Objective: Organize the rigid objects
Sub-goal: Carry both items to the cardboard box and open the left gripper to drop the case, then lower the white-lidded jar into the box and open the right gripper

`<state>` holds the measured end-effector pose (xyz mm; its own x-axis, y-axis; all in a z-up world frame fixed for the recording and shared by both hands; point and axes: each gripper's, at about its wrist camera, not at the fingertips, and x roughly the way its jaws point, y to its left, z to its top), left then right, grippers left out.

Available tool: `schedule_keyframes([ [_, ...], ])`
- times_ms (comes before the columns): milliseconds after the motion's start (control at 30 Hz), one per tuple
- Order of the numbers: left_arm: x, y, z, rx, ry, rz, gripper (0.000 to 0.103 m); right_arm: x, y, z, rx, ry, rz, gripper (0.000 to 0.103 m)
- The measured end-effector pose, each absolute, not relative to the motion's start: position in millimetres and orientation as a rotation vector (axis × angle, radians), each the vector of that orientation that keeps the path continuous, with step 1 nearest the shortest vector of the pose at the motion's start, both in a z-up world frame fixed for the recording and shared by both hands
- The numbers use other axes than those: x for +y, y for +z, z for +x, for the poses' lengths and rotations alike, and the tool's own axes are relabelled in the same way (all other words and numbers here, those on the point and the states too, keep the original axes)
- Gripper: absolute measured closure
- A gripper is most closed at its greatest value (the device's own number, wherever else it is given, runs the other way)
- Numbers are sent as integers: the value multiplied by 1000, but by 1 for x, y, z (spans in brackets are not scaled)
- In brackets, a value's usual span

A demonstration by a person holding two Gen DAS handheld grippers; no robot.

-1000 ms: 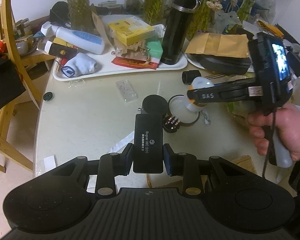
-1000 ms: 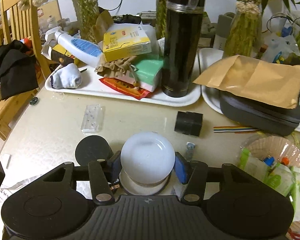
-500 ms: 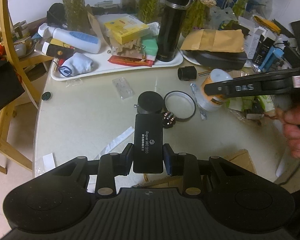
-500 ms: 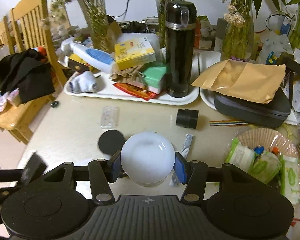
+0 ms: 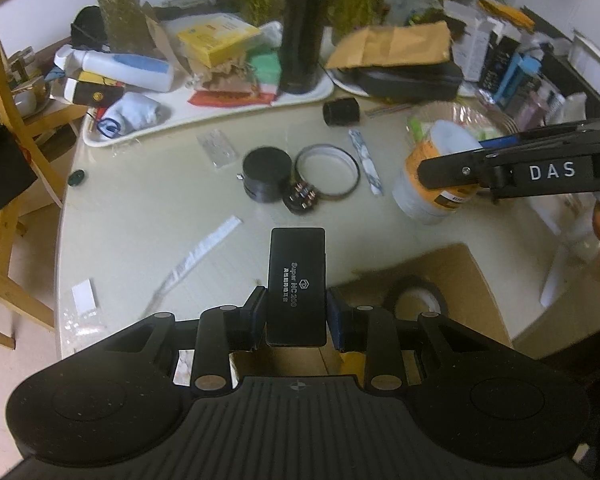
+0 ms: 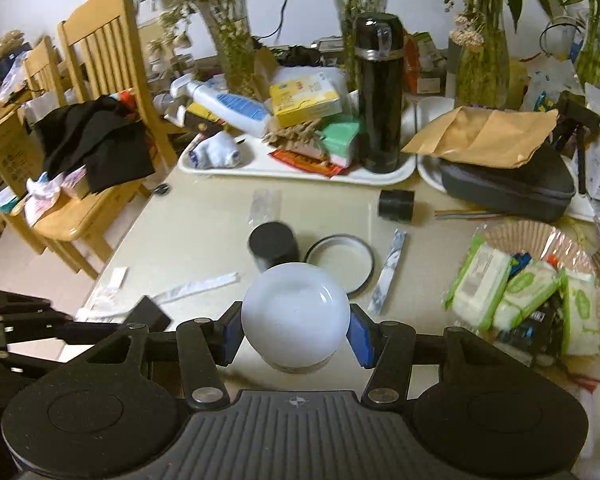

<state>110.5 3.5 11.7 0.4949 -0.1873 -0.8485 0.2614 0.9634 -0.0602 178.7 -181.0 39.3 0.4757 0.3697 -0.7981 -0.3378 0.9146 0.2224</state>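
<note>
My left gripper is shut on a flat black box with white lettering, held above an open cardboard carton at the table's near edge. A roll of black tape lies in the carton. My right gripper is shut on a white jar, lifted off the table. The left wrist view shows that jar with an orange label at the right, held by the gripper arm marked DAS. A black cylinder, a ring-shaped lid and a small black plug lie mid-table.
A white tray at the back carries a black thermos, boxes and a bottle. A dark case under a brown envelope sits at the back right, and a basket of wipes at the right. Wooden chairs stand on the left.
My right gripper has lifted the white jar off the ring lid and carried it right and nearer. My left gripper has drawn back with the black box over the carton.
</note>
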Motion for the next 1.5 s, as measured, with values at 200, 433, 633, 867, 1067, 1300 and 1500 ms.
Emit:
schedule_keyframes([
  [200, 1, -1, 102, 1077, -260, 103, 72, -173, 36, 154, 1015, 482, 23, 47],
  [433, 3, -14, 107, 1150, -228, 112, 72, -167, 30, 140, 1049, 527, -20, 46],
  [633, -4, -13, 112, 1158, -230, 141, 65, -168, 23, 143, 1076, 523, -40, 46],
  [867, -4, -6, 114, 1111, -210, 128, 47, -167, 16, 143, 1108, 525, -69, 46],
  [1067, -5, -1, 115, 1082, -193, 120, 47, -166, 7, 143, 1144, 512, -101, 46],
  [1300, 0, 3, 117, 1060, -177, 87, 47, -163, -1, 142, 1171, 504, -149, 46],
  [1500, 3, 4, 118, 1054, -162, 76, 47, -161, -1, 144, 1174, 501, -168, 44],
])
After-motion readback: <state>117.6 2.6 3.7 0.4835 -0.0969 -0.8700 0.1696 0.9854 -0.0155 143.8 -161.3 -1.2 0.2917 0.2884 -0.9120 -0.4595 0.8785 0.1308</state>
